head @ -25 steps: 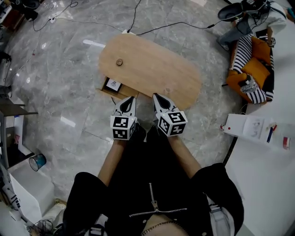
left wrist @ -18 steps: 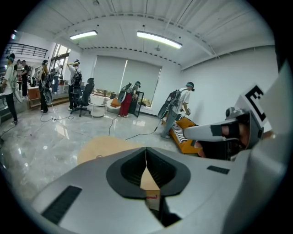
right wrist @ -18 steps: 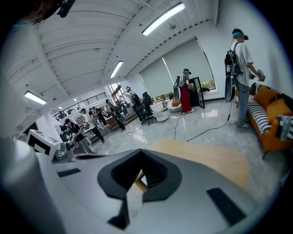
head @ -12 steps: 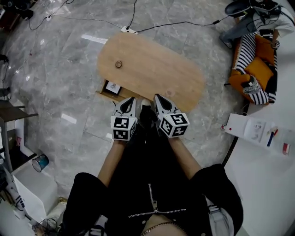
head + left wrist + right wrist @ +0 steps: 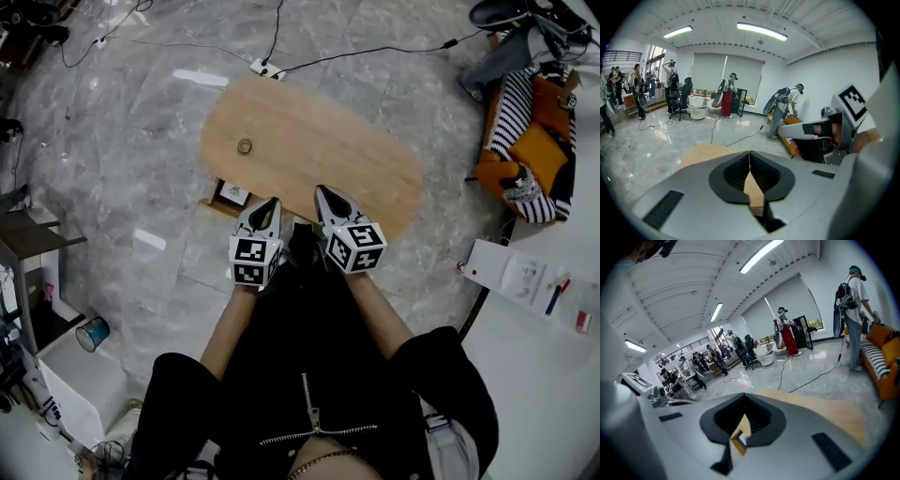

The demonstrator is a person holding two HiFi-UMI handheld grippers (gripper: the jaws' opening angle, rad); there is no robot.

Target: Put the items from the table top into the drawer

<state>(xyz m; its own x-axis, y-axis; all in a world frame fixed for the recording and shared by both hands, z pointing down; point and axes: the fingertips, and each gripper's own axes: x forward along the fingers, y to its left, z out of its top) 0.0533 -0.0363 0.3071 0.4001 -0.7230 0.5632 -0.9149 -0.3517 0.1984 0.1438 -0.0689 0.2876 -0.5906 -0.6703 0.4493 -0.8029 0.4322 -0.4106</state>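
Observation:
In the head view, a small ring-shaped item lies on the left part of the oval wooden table. Below the table's left near edge, the drawer stands pulled out with a dark-framed card inside. My left gripper hovers at the near edge, just right of the drawer, shut and empty. My right gripper is beside it over the near rim, also shut and empty. In the left gripper view the jaws meet in a line above the tabletop. The right gripper view shows the jaws shut too.
A power strip with cables lies on the floor beyond the table. An orange and striped sofa is at the far right, a white desk with papers at the right, and a blue cup at the left. Several people stand far off.
The table has drawn nearer in the head view. Both grippers have come forward together to its near edge, staying shut.

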